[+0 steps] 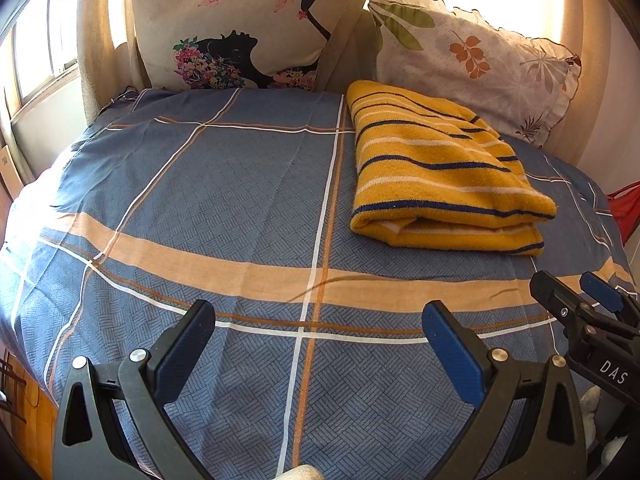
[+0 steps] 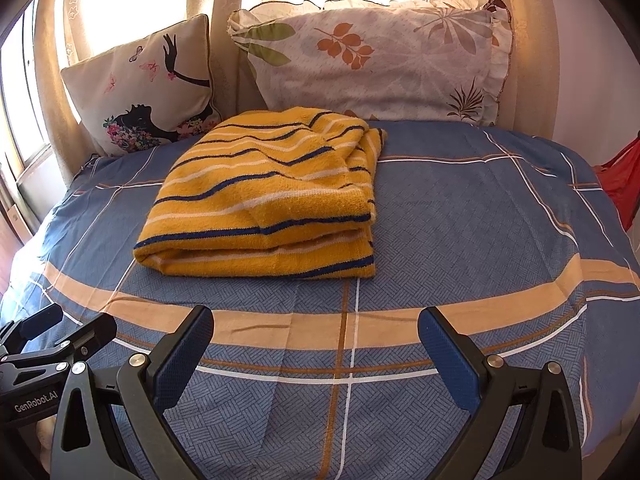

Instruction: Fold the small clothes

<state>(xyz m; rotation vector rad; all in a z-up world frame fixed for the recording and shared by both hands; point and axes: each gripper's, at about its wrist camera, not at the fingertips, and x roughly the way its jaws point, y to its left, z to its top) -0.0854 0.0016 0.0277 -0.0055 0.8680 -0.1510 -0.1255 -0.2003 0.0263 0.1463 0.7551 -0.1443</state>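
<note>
A yellow garment with dark blue and white stripes [image 1: 440,172] lies folded into a thick rectangle on the blue plaid bedsheet [image 1: 240,200]. In the right wrist view the garment [image 2: 272,200] sits ahead and slightly left. My left gripper [image 1: 320,320] is open and empty, hovering over the sheet, left of and nearer than the garment. My right gripper [image 2: 316,324] is open and empty, just in front of the garment's near edge. Each gripper shows at the other view's edge: the right one [image 1: 576,296] and the left one [image 2: 68,324].
Two pillows lean at the head of the bed: a beige one with a black silhouette print [image 1: 248,28] and a white leaf-print one [image 1: 472,56]. Curtains and a window stand behind. A red object [image 2: 624,184] hangs past the bed's right edge.
</note>
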